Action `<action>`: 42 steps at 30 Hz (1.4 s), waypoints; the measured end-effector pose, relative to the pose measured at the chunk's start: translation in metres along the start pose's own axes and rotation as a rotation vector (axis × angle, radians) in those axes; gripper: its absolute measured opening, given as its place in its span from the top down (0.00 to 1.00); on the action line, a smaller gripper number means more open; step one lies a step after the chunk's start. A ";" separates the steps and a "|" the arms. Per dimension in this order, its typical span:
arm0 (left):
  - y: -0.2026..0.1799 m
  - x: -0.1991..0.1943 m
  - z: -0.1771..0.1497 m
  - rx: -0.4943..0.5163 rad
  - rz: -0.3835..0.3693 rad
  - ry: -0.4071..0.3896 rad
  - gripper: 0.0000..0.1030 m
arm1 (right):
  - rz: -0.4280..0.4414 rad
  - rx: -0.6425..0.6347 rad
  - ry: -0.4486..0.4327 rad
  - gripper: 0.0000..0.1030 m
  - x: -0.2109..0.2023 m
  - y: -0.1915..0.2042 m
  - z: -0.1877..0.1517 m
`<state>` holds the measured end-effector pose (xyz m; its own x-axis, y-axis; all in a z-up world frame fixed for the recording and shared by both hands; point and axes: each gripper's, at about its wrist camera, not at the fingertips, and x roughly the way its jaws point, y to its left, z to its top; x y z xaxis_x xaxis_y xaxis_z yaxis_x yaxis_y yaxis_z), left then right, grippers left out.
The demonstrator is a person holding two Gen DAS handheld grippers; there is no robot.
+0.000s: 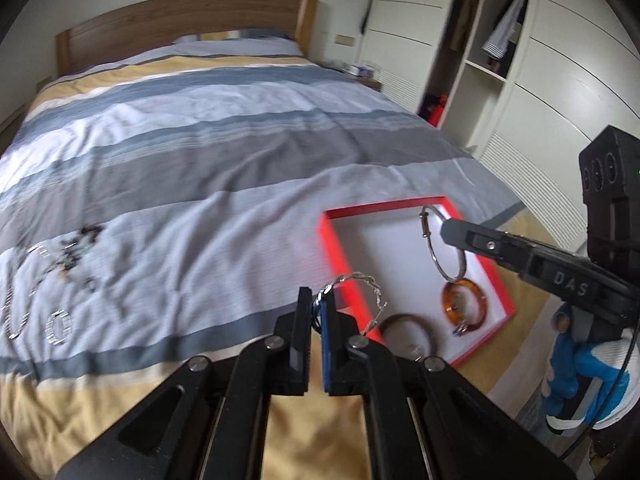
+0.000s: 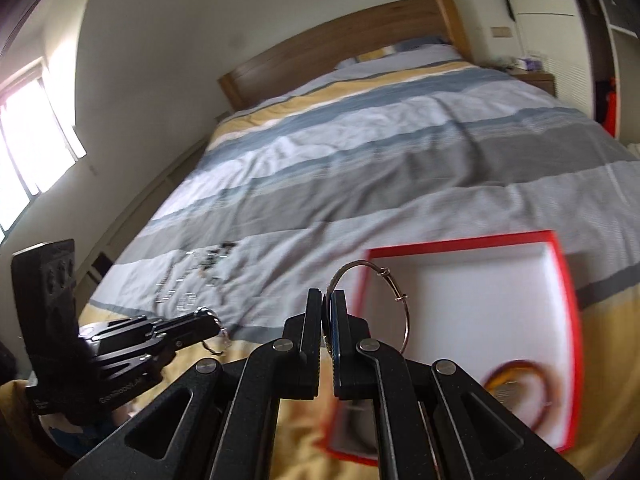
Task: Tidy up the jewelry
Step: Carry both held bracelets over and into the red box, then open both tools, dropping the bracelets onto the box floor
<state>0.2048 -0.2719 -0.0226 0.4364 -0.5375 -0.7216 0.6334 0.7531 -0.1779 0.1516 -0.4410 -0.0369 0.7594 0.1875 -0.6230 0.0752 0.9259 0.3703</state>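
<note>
My left gripper (image 1: 316,304) is shut on a twisted silver bangle (image 1: 366,286) and holds it above the bed, just left of the red box (image 1: 334,256). My right gripper (image 2: 328,300) is shut on a thin silver bangle (image 2: 384,300), which hangs over the box's white inside (image 2: 460,300); it also shows in the left wrist view (image 1: 440,252). An amber bangle (image 1: 464,304) and a brown bangle (image 1: 406,330) lie in the box. Loose jewelry (image 1: 52,292) lies spread on the bedspread at the left.
The box sits near the foot corner of a striped bed (image 1: 200,140) with a wooden headboard (image 1: 180,20). White wardrobes (image 1: 560,80) stand at the right, a nightstand (image 2: 532,76) beside the bed, a window (image 2: 32,136) on the left wall.
</note>
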 end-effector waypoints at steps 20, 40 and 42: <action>-0.061 0.140 -0.003 0.124 0.014 0.099 0.97 | -0.231 -0.090 0.208 0.96 0.070 -0.105 -0.027; -0.062 0.139 -0.010 0.175 -0.003 0.056 0.90 | -0.215 -0.157 0.235 0.82 0.044 -0.105 -0.031; -0.065 0.137 -0.011 0.181 -0.017 0.052 0.81 | -0.225 -0.153 0.224 0.77 0.038 -0.106 -0.030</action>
<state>0.2165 -0.3902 -0.1167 0.3939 -0.5256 -0.7540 0.7470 0.6610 -0.0705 0.1533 -0.5222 -0.1203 0.5732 0.0245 -0.8191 0.1143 0.9874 0.1095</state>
